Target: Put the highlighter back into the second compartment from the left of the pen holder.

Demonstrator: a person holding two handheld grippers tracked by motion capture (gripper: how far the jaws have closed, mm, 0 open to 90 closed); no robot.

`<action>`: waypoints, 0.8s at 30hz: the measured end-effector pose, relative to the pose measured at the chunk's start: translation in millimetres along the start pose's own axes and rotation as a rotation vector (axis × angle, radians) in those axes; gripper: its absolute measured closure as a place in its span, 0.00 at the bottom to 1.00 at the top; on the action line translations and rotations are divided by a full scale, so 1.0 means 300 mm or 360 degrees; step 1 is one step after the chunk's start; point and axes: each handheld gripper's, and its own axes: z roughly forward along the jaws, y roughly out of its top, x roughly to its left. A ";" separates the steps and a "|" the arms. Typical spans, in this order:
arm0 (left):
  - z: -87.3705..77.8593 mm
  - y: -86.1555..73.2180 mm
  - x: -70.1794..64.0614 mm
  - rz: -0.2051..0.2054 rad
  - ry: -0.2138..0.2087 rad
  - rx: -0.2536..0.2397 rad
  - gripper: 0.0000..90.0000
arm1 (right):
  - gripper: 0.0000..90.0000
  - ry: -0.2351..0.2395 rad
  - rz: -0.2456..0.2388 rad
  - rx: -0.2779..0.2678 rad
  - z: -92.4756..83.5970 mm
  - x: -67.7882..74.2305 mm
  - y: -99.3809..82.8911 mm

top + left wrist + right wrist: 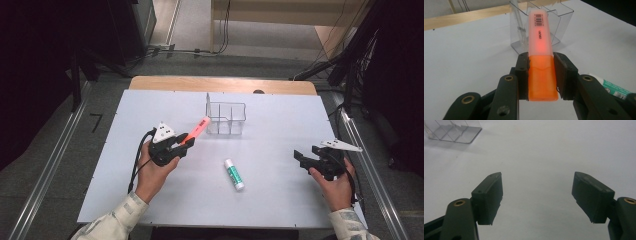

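Orange highlighter (pixel 196 129): left of frame centre, clamped at its base by the left gripper (pixel 184 144), long axis pointing upper right toward the clear organizer (pixel 226 119), whose contents cannot be made out. Right gripper (pixel 537 197): jaws apart, nothing held.

highlighter (pixel 540 57): translucent plastic | organizer (pixel 226 118): clear plastic | table (pixel 280 195): matt white

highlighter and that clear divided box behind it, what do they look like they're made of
Highlighter: looks like plastic, an opaque glossy orange body and a frosted, see-through cap that glows pink-orange and carries a printed barcode. Clear divided box: probably hard transparent plastic such as acrylic; the table shows straight through its thin walls and partitions, and the edges catch bright glints. Glass seems less likely but can't be ruled out.
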 end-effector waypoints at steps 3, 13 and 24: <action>0.002 0.010 -0.002 0.0005 -0.0008 0.0001 0.75 | 0.26 0.0003 -0.0006 -0.0003 0.000 0.000 0.000; 0.016 0.041 -0.011 0.0003 -0.0023 -0.0020 0.75 | 0.26 0.0004 -0.0004 -0.0002 -0.001 0.000 0.000; 0.061 0.085 -0.027 0.0034 -0.0025 -0.0003 0.75 | 0.26 0.0006 0.0000 0.0002 0.001 0.000 0.000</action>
